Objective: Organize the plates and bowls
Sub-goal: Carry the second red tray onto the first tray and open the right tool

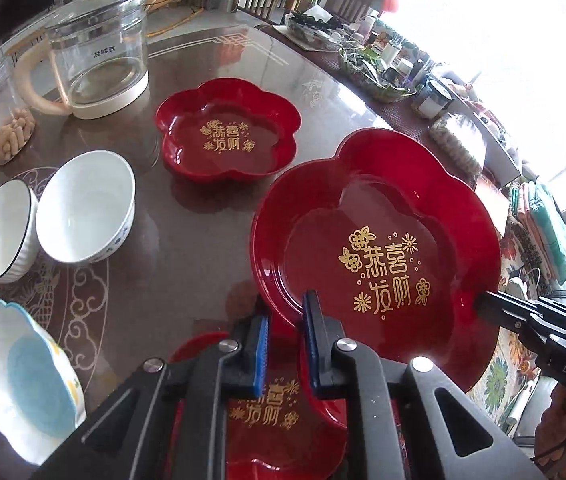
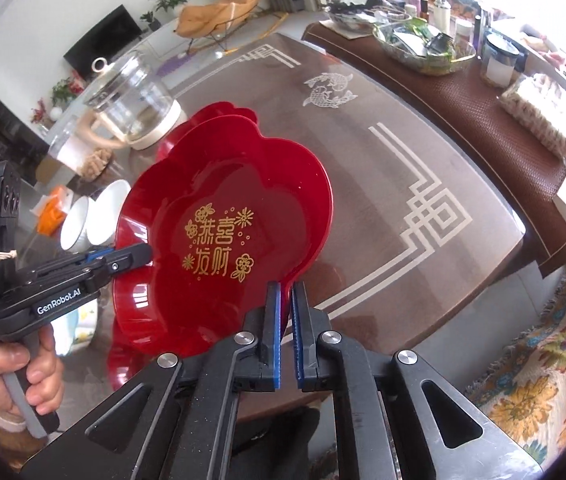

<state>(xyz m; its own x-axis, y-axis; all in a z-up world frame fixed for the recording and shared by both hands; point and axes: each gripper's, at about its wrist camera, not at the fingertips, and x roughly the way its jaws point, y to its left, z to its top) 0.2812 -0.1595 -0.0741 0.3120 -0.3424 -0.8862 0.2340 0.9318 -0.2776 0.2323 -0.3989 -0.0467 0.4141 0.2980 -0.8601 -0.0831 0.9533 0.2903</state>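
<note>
Grippers left (image 1: pixel 286 322) and right (image 2: pixel 286 302) both clamped on opposite rims of red plate (image 1: pixel 375 256), two-point hold keeping it level above table (image 1: pixel 203 240).

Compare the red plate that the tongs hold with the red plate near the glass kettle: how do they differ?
The held plate is lifted and tilted, gripped at its rim by both tongs; the far plate lies flat on the table, untouched. The held plate looks wider and shallower, the far plate smaller with higher walls. Both are glossy red, flower-shaped, with gold characters.
</note>
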